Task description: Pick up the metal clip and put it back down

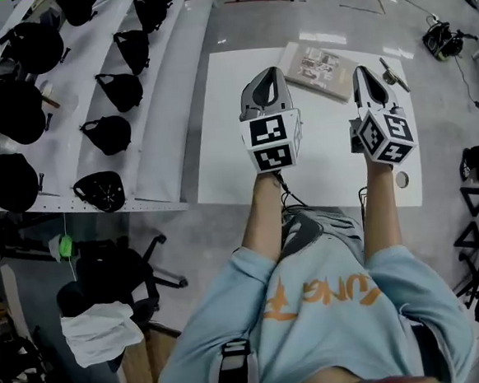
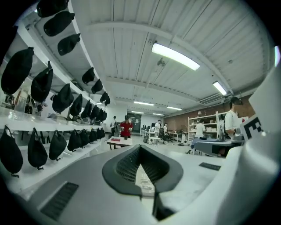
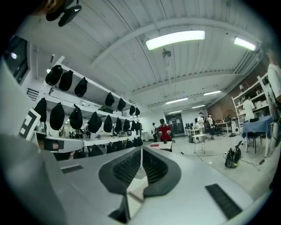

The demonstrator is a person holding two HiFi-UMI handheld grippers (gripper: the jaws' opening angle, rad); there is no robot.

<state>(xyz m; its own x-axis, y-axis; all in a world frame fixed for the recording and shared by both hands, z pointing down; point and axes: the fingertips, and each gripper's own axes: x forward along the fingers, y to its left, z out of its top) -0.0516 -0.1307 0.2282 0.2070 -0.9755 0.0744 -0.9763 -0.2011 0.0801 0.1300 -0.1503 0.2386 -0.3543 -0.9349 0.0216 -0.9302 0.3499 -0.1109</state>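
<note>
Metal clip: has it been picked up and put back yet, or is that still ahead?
Done or left: the pictures cannot say. The metal clip lies on the white table, and nothing touches it. In hand: nothing. The left gripper and right gripper are both shut and empty, held above the table.

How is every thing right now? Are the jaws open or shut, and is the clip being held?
left gripper: jaws shut, nothing between them.
right gripper: jaws shut, nothing between them.
metal clip: lying on the white table, not held.
flat packet: lying flat on the table.
black bags: sitting on the shelves.
</note>
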